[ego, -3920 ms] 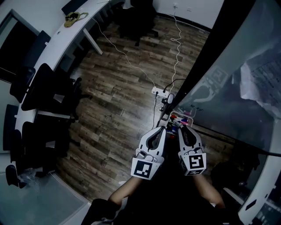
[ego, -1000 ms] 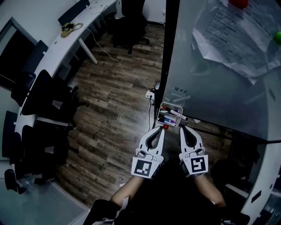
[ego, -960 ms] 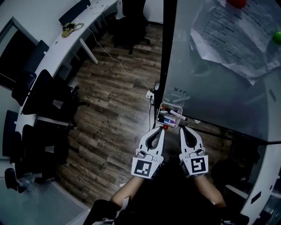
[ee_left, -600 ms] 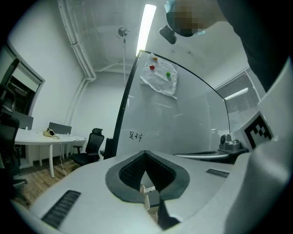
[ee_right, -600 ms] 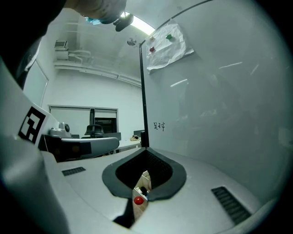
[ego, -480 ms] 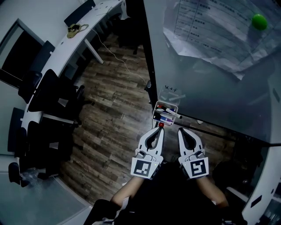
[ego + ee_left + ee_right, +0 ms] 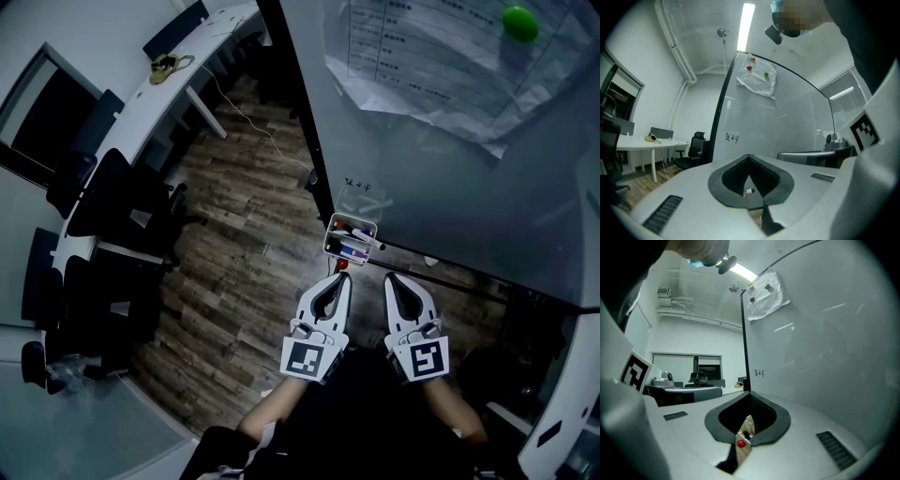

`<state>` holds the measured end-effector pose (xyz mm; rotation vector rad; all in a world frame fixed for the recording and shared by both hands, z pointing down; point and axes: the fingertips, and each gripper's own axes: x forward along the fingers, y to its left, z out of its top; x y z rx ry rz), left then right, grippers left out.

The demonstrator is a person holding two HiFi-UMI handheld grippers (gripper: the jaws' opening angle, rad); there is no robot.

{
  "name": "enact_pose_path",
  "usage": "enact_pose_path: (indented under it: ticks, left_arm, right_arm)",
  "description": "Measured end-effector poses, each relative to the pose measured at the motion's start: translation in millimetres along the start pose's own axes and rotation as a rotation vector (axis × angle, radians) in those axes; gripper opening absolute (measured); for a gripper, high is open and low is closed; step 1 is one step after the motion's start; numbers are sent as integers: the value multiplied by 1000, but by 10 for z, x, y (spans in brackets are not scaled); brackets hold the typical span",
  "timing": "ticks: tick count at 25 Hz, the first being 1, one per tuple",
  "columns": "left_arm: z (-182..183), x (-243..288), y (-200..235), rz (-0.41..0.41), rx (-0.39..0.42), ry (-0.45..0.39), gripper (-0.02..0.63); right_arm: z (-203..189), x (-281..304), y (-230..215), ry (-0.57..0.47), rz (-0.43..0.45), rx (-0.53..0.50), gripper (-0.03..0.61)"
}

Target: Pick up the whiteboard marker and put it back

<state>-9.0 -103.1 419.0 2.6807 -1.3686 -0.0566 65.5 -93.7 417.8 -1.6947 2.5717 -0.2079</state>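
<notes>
At the lower edge of a whiteboard (image 7: 450, 178) in a dim office, a person holds the left tool (image 7: 342, 277) and the right tool (image 7: 389, 277) side by side, both pointing at a small white tray (image 7: 333, 246) fixed to the board. Each tool has its jaws together at the tips and grips nothing; only a tear-shaped gap shows behind the tips in each tool's own view. The whiteboard markers (image 7: 357, 250) lie in the tray, one poking out over its right rim. A small red knob (image 7: 342, 265) sits just below the tray, between it and the left tool's tip; the right tool's view shows the same knob through its gap. Small handwriting (image 7: 354, 185) marks the board above the tray, and higher up a crumpled paper sheet (image 7: 422, 66) hangs beside a green magnet (image 7: 518, 22). To the left, black office chairs (image 7: 112, 192) stand on the wooden floor (image 7: 244, 244) by a long white counter (image 7: 141, 89), with a cable (image 7: 248, 117) trailing across the boards.
</notes>
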Motion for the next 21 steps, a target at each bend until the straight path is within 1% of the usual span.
enact_pose_path:
  ticks: [6, 9, 17, 21]
  left_arm:
    - [-4, 17, -50, -2, 7, 4, 8]
    - [-47, 15, -88, -4, -6, 11, 8]
    - [-59, 34, -61, 3, -5, 17, 8]
    - [-67, 49, -35, 5, 12, 32, 8]
  right_arm:
    - [39, -49, 37, -10, 17, -10, 14]
    - [16, -64, 57, -5, 34, -16, 14]
    - [12, -3, 87, -9, 62, -17, 14]
    - [19, 18, 67, -7, 60, -15, 14]
